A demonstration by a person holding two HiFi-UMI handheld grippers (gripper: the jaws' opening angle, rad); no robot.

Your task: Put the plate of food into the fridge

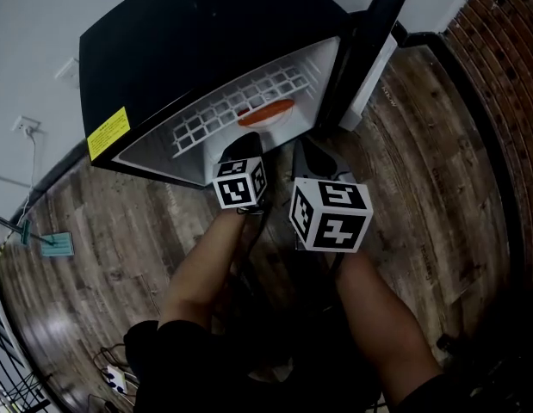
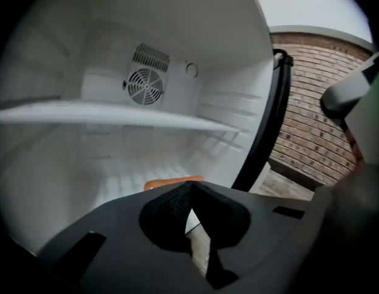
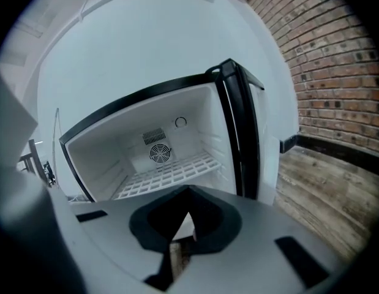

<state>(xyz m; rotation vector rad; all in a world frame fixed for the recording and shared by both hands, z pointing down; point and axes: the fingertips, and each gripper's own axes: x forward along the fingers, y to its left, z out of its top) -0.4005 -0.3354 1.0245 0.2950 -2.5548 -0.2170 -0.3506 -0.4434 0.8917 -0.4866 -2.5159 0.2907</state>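
Observation:
The black fridge (image 1: 189, 41) stands open in front of me. An orange plate of food (image 1: 268, 112) lies on its white wire shelf (image 1: 216, 110) in the head view. In the left gripper view only the plate's orange edge (image 2: 168, 182) shows, just behind the jaws. My left gripper (image 1: 240, 147) is at the fridge's mouth just short of the plate, shut with nothing between its tips (image 2: 190, 187). My right gripper (image 1: 311, 155) is beside it, a little further back, and is also shut and empty (image 3: 188, 193).
The fridge door (image 1: 369, 41) stands open at the right, close to the right gripper. A glass shelf (image 2: 116, 115) and a round fan (image 2: 143, 86) sit higher inside. A brick wall (image 1: 507, 24) runs along the right, above a wooden floor (image 1: 438, 196). Cables (image 1: 111, 372) lie at lower left.

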